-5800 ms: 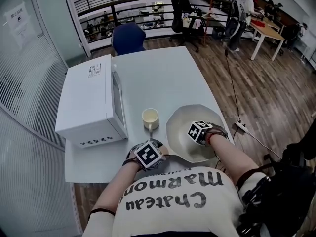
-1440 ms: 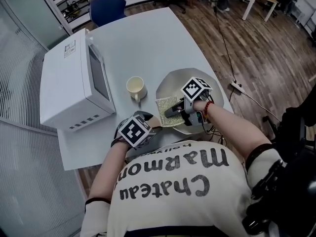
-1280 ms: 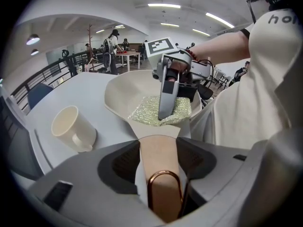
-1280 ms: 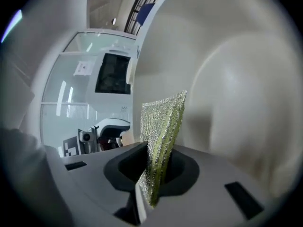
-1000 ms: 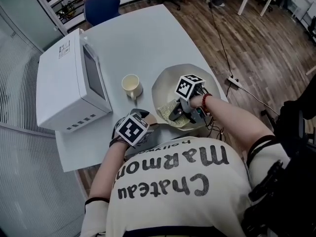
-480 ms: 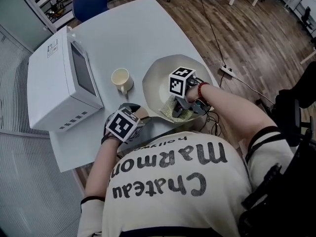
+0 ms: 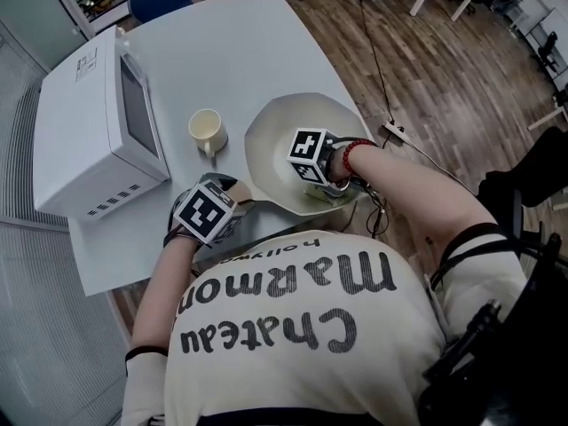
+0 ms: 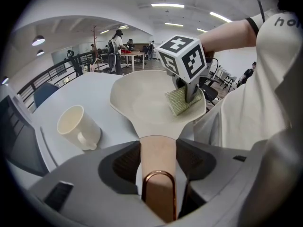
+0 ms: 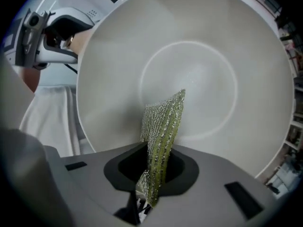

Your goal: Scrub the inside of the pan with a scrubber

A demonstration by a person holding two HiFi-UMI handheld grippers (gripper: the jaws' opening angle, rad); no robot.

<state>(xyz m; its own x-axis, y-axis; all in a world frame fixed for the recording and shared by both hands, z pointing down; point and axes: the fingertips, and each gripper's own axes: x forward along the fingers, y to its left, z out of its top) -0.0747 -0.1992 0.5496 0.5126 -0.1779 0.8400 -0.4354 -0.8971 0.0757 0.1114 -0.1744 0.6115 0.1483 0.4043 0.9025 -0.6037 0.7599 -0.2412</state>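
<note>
A cream pan (image 7: 271,136) lies on the white table, its tan handle (image 8: 158,157) with a copper loop pointing at me. My left gripper (image 7: 229,199) is shut on that handle and holds it still. My right gripper (image 7: 325,192) points steeply down over the pan's near right side, shut on a green mesh scrubber (image 9: 163,124). The scrubber hangs from the jaws and its lower edge meets the pan's inner wall (image 9: 189,56). In the left gripper view the scrubber (image 8: 179,100) sits under the right gripper's marker cube (image 8: 184,56).
A white microwave (image 7: 80,122) stands at the table's left with a cream mug (image 7: 206,130) between it and the pan. The table's right edge runs just past the pan. Beyond it, a power strip and cable (image 7: 395,131) lie on the wood floor.
My right gripper has slid with the scrubber from the pan's near left side toward its near right rim, rolling as it went. The left gripper has kept its hold on the handle.
</note>
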